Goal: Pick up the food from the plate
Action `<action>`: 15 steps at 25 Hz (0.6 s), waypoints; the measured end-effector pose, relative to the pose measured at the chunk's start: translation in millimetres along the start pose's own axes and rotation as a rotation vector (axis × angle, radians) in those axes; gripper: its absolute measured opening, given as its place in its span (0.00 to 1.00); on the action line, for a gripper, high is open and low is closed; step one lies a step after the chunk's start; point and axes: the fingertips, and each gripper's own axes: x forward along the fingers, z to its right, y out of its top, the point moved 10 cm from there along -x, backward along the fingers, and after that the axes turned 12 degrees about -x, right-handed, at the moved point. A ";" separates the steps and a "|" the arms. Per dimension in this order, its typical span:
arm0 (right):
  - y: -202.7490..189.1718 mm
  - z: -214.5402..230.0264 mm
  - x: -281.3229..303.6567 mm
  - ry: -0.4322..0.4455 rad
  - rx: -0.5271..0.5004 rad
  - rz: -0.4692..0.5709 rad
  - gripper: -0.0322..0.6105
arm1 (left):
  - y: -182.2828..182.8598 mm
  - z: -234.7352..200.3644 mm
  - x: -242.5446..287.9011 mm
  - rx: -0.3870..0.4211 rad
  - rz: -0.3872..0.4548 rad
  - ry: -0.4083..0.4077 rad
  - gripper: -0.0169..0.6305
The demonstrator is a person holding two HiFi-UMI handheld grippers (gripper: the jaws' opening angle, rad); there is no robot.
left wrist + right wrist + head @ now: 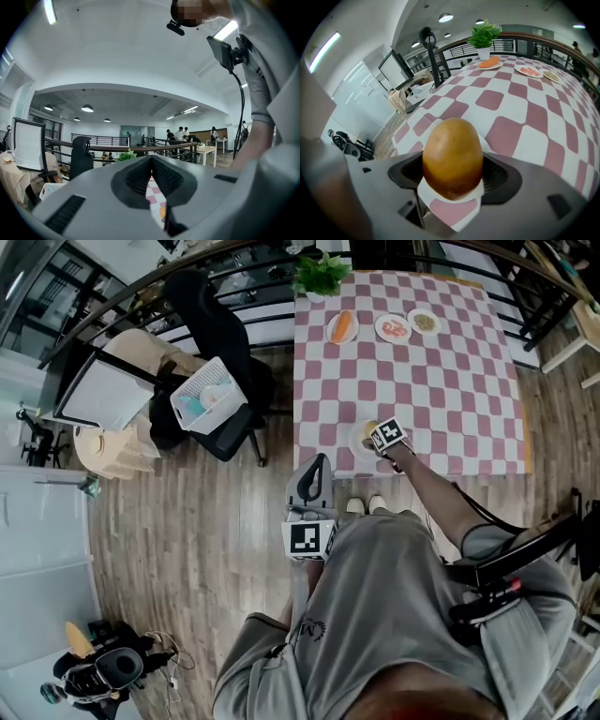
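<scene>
A brown potato (452, 154) sits upright between the two jaws of my right gripper (453, 176), which is shut on it. In the head view that gripper (379, 441) is over a white plate (357, 442) near the front edge of the pink-and-white checked table (450, 390), and the potato (369, 429) shows only as a yellowish bit. Whether the potato touches the plate I cannot tell. My left gripper (317, 468) hangs over the wooden floor just short of the table's front edge. In its own view the left gripper (151, 165) is shut, with nothing between the jaws.
At the table's far end stand a plate with a carrot (342, 327), two more small plates (393, 328) and a potted plant (322, 276). A black office chair (225, 352) with a white basket (208, 395) is left of the table. Railings run behind it.
</scene>
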 end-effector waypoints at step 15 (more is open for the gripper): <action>27.2 4.2 -93.5 0.008 0.078 0.333 0.59 | -15.9 -2.7 61.2 -0.069 -0.086 -0.174 0.04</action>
